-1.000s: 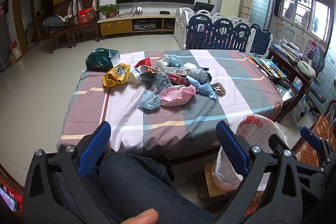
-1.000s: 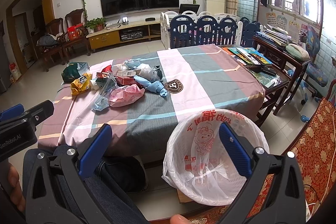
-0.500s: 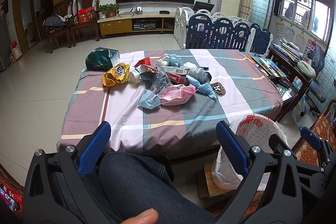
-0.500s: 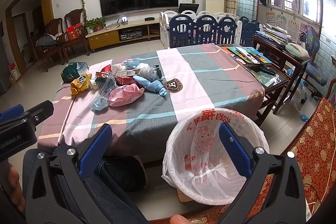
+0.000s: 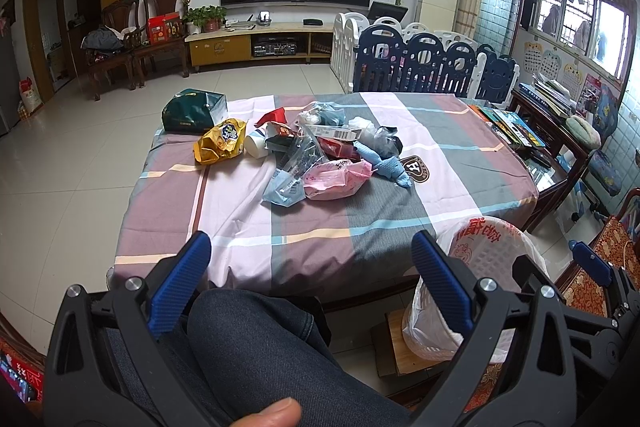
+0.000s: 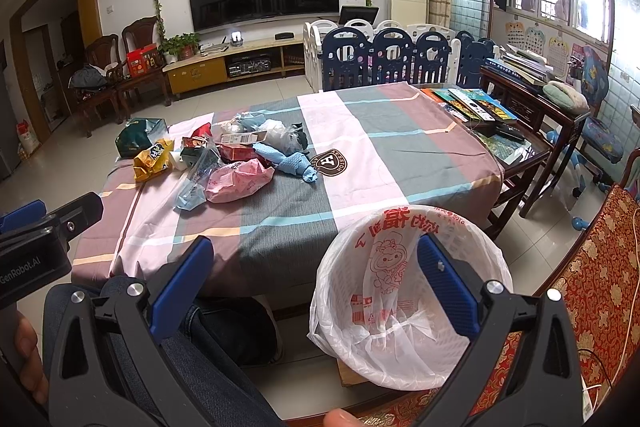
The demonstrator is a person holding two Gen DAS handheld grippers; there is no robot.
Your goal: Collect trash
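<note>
- The left gripper (image 5: 310, 251) and right gripper (image 6: 314, 259) were both held spread wide and empty.
- The trash pile (image 5: 316, 157) lay ahead of the left gripper, nearer it.
- The lined wastebasket (image 6: 408, 295) sat directly below the right gripper.

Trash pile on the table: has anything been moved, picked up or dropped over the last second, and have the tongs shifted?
Nothing visibly changed. The trash pile lies as before on the table, the lined bin holds no trash, and the left tongs and right tongs hang open, held back from the table.
</note>
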